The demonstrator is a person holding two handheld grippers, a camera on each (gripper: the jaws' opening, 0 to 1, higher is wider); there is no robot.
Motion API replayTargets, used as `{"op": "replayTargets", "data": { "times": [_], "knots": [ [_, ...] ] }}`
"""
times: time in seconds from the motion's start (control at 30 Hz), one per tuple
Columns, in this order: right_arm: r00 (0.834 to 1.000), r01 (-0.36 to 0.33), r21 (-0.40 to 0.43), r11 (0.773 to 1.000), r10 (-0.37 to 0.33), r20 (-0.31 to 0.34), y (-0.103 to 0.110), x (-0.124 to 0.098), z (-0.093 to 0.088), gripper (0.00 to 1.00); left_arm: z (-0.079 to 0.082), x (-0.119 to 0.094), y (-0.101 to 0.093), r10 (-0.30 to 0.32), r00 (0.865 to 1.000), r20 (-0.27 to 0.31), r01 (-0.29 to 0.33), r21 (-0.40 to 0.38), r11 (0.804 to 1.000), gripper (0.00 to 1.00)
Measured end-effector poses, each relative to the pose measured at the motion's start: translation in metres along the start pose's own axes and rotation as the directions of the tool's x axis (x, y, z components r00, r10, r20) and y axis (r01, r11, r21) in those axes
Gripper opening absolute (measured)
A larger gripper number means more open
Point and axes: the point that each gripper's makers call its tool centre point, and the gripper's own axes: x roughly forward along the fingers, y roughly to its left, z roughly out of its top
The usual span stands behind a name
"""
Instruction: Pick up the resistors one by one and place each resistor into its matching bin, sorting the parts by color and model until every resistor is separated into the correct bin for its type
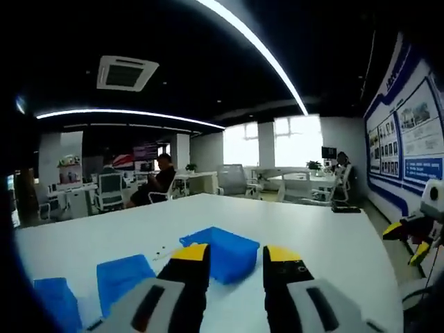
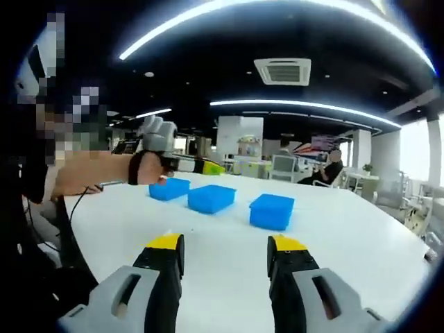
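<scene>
On the white counter sit three blue bins, well apart, in a loose row. Tiny dark specks, maybe resistors, lie beside the middle bin; too small to tell. Left tongs and right tongs are both open and hold nothing.

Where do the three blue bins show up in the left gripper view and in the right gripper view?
Left gripper view: the blue bins run along the bottom left on the white table, the rightmost one just behind the jaws.
Right gripper view: the blue bins sit in a row at centre, above the jaws.
Shared landmark: the seated person at the desks beyond the table.
</scene>
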Motion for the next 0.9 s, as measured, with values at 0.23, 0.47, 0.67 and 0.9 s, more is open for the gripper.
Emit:
{"op": "replayTargets", "data": {
  "times": [0.23,0.47,0.67,0.9],
  "knots": [
    [0.997,-0.077,0.018,0.997,0.076,0.019,0.016,0.005,0.009,0.49,-0.017,-0.091,-0.021,-0.006,1.0,0.026,0.006,0.011,1.0,0.34],
    [0.991,-0.132,-0.017,0.991,0.132,0.011,0.028,0.008,0.015,0.49,-0.039,-0.157,-0.04,-0.02,1.0,0.024,0.02,0.009,1.0,0.36],
    [0.985,-0.17,-0.032,0.985,0.17,-0.016,0.038,0.011,0.012,0.49,-0.051,-0.191,-0.045,0.003,1.0,0.009,-0.003,0.006,1.0,0.38],
    [0.981,-0.191,-0.046,0.98,0.19,-0.035,0.044,0.015,0.007,0.49,-0.061,-0.201,-0.041,0.014,0.999,-0.029,-0.014,0.0,1.0,0.38]
  ]
}}
